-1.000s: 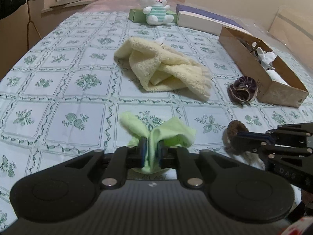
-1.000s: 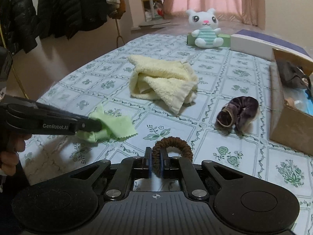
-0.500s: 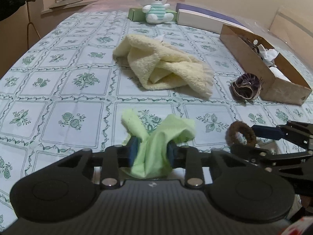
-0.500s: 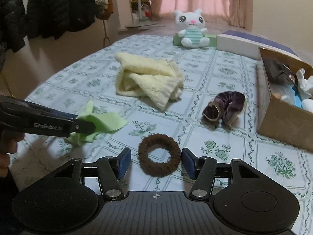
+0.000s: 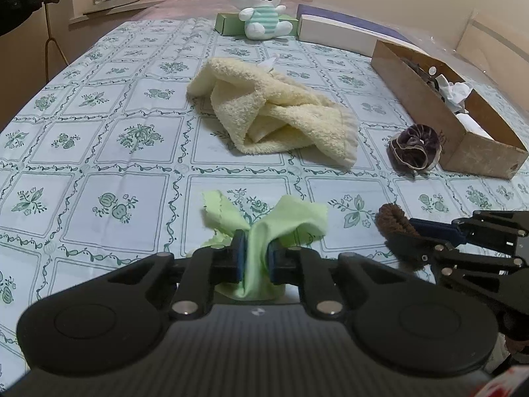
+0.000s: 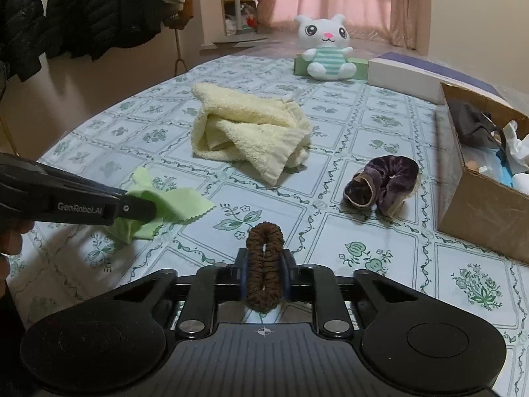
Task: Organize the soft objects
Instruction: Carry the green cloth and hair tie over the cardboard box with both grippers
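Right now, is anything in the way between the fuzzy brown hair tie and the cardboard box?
Mostly no. The brown hair tie is squeezed in the right gripper. Bare tablecloth leads to the cardboard box; the purple scrunchie lies just beside that path.

Open tablecloth ahead, clutter beyond

We see bare tablecloth (image 6: 380, 231) ahead; the yellow towel (image 6: 251, 132), purple scrunchie (image 6: 383, 185) and cardboard box (image 6: 479, 208) (right edge) block passage farther on.

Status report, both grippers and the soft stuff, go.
Left gripper shut on green cloth, just tightened. Right gripper just closed, squeezing brown hair tie. Yellow towel, purple scrunchie loose on table; nothing blocking.
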`<state>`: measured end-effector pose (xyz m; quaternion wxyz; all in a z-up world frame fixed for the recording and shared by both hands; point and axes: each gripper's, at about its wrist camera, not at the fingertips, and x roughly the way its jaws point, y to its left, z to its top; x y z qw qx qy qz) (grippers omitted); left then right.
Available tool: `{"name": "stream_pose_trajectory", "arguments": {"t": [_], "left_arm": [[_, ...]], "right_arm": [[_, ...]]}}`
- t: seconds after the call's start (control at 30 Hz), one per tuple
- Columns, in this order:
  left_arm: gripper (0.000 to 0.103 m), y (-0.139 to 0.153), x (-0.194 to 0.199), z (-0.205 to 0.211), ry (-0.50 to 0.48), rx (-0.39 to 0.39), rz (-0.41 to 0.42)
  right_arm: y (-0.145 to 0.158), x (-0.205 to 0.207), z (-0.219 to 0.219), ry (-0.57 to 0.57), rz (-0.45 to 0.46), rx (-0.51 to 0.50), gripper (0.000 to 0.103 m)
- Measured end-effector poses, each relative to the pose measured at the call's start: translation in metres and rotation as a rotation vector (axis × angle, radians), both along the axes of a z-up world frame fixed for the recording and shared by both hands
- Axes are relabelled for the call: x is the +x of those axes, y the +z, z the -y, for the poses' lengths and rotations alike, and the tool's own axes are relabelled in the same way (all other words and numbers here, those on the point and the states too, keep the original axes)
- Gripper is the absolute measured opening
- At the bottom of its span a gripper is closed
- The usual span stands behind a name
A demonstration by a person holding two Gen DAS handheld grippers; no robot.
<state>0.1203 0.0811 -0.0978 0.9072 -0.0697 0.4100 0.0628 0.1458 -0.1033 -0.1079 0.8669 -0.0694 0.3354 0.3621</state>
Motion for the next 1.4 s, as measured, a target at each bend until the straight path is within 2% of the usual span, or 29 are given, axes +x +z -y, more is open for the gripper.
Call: {"name": "stream_pose_trajectory", "arguments": {"t": [0.5,0.77,1.07,1.4], "left_arm": [[0.006,0.007,-0.001,0.006,-0.001,-0.016,-0.005],[0.006,0.03,-0.004,0.016,-0.022,-0.015,0.042],[0.006,0.062,0.013,0.045,-0.107,-0.018,0.123],[0.006,0.097,0.068,0.093,-0.246,-0.021,0.226]], "right_arm": [[0.005,0.002,0.005,-0.004,-0.038,0.039,0.018],[0.016,0.003,0.02,-0.027,-0.053,0.098,0.018],[0.042,0.012,0.059,-0.124,-0.031,0.18,0.018],[0.072,0.034,0.118,-0.259,0.065,0.212,0.018]]}}
